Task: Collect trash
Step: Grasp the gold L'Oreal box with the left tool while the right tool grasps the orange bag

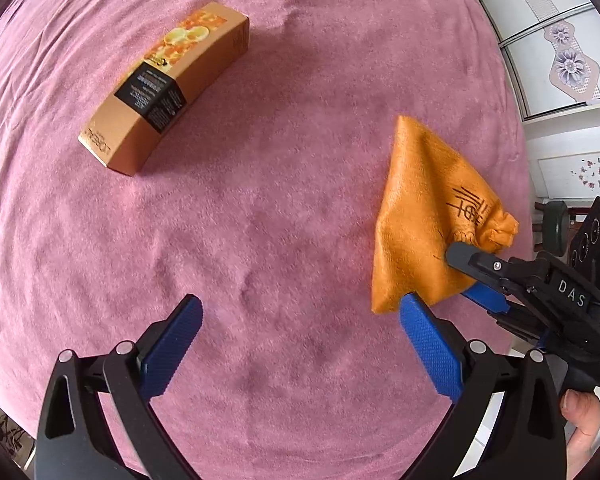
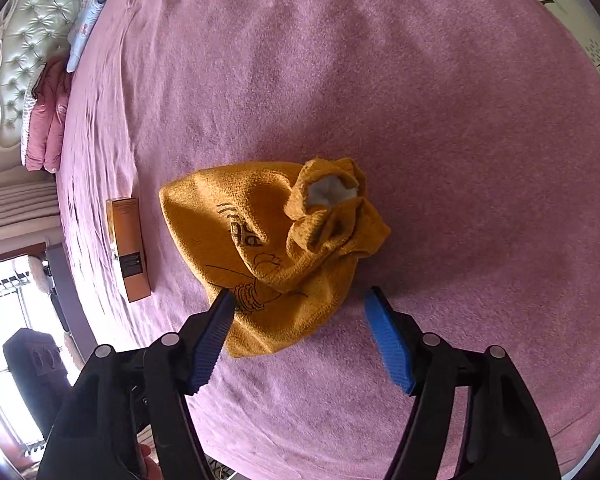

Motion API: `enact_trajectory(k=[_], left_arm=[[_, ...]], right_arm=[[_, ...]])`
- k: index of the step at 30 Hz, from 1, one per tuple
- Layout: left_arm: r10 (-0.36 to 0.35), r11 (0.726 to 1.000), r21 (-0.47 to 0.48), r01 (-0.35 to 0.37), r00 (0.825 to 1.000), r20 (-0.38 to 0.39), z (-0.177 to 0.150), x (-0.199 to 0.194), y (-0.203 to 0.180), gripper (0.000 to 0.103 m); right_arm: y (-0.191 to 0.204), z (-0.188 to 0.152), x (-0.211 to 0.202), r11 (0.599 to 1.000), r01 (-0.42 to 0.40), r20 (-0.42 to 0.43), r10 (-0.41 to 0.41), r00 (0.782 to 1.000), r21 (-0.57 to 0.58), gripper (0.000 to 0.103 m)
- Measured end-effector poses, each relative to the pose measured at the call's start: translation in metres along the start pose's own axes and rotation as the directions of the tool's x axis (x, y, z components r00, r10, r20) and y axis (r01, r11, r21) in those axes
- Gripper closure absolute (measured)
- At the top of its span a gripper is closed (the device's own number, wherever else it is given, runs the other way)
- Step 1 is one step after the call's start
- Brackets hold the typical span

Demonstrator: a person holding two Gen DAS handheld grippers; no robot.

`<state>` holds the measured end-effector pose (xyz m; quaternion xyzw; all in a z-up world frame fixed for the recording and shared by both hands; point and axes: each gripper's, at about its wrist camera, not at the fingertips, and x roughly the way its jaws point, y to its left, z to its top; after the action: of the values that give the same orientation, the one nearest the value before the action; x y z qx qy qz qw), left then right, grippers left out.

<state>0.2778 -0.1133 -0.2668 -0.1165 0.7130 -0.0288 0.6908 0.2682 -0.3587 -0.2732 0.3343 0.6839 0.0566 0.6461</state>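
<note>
Bedding of pink-mauve plush (image 1: 284, 208) covers the whole working surface, a bed, lightly creased and otherwise flat. At its head stand a pale tufted headboard (image 2: 32, 40), a pink pillow (image 2: 46, 128) and a light blue folded item (image 2: 88, 20) whose nature I cannot tell. White wardrobe doors with a floral panel (image 1: 572, 64) line one side of the room; a bright window (image 2: 8, 320) and a dark chair-like shape show on the other.

An orange cloth bag (image 2: 268, 256), gathered at its neck with something white showing inside, lies on the bedding. It carries black line drawings and characters that I cannot read. Well apart from it lies a long tan carton (image 1: 168, 88) printed with yellow-orange fruit slices and a black label; the end lettering seems to read "THEBOT", the small print is illegible.

The right tool (image 2: 300, 304) has its blue-padded fingers (image 2: 388, 340) partly spread astride the bag's lower edge. The left-hand pad touches the cloth in the right wrist view; I cannot confirm that both press, and nothing is lifted. "DAS" is printed on its body. A hand (image 1: 584, 420) grips its handle.

The left tool (image 1: 300, 312) is spread wide over bare bedding, holding nothing, with one pad just beside the bag's corner.
</note>
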Motion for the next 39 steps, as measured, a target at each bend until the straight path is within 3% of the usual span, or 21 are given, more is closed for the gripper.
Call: enact_trajectory(k=[3, 4, 8, 11, 19, 26, 27, 29, 30, 31, 34, 39], left_arm=[[0.000, 1.000, -0.012, 0.001, 1.000, 0.004, 0.012, 0.000, 0.008, 0.005], [-0.001, 1.000, -0.016, 0.001, 1.000, 0.007, 0.015, 0.000, 0.011, 0.005], [0.025, 1.000, -0.005, -0.025, 0.999, 0.038, 0.026, -0.010, 0.020, 0.005], [0.045, 0.999, 0.004, -0.046, 0.996, 0.073, 0.038, -0.020, 0.028, 0.005], [0.116, 0.992, 0.023, -0.121, 0.981, 0.155, 0.081, -0.042, 0.059, 0.005], [0.140, 0.989, 0.030, -0.143, 0.986, 0.090, 0.121, -0.015, 0.077, 0.005], [0.133, 0.990, 0.038, -0.136, 0.988, 0.074, 0.124, -0.008, 0.079, 0.009], [0.141, 0.988, 0.051, -0.142, 0.990, 0.031, 0.126, 0.005, 0.080, 0.027], [0.143, 0.988, 0.053, -0.143, 0.990, -0.003, 0.127, 0.012, 0.080, 0.043], [0.149, 0.988, 0.051, -0.148, 0.989, -0.023, 0.126, 0.015, 0.081, 0.051], [0.148, 0.987, 0.066, -0.147, 0.989, -0.004, 0.120, 0.011, 0.073, 0.059], [0.107, 0.991, 0.075, -0.108, 0.994, 0.016, 0.098, -0.003, 0.060, 0.065]], right_arm=[[0.009, 0.002, 0.000, 0.999, 0.013, 0.024, -0.012, 1.000, -0.037, 0.064], [0.014, 0.003, -0.001, 0.998, 0.018, 0.034, -0.016, 0.999, -0.058, 0.073], [0.027, 0.007, -0.011, 0.991, 0.008, 0.068, 0.001, 0.998, -0.132, 0.085], [0.038, 0.010, -0.018, 0.985, 0.012, 0.085, 0.002, 0.996, -0.170, 0.086], [0.071, 0.018, -0.021, 0.976, -0.075, 0.065, 0.090, 0.994, -0.204, 0.086], [0.083, 0.022, -0.012, 0.974, -0.090, 0.033, 0.099, 0.995, -0.209, 0.086], [0.084, 0.022, -0.012, 0.973, -0.086, 0.034, 0.095, 0.995, -0.212, 0.086], [0.087, 0.020, -0.011, 0.973, -0.082, 0.030, 0.091, 0.995, -0.217, 0.086], [0.087, 0.020, -0.011, 0.973, -0.081, 0.029, 0.090, 0.996, -0.218, 0.086], [0.087, 0.021, -0.012, 0.972, -0.080, 0.029, 0.088, 0.996, -0.219, 0.086], [0.084, 0.020, -0.016, 0.973, -0.079, 0.033, 0.088, 0.996, -0.218, 0.086], [0.077, 0.011, -0.027, 0.974, -0.078, 0.035, 0.087, 0.996, -0.213, 0.086]])
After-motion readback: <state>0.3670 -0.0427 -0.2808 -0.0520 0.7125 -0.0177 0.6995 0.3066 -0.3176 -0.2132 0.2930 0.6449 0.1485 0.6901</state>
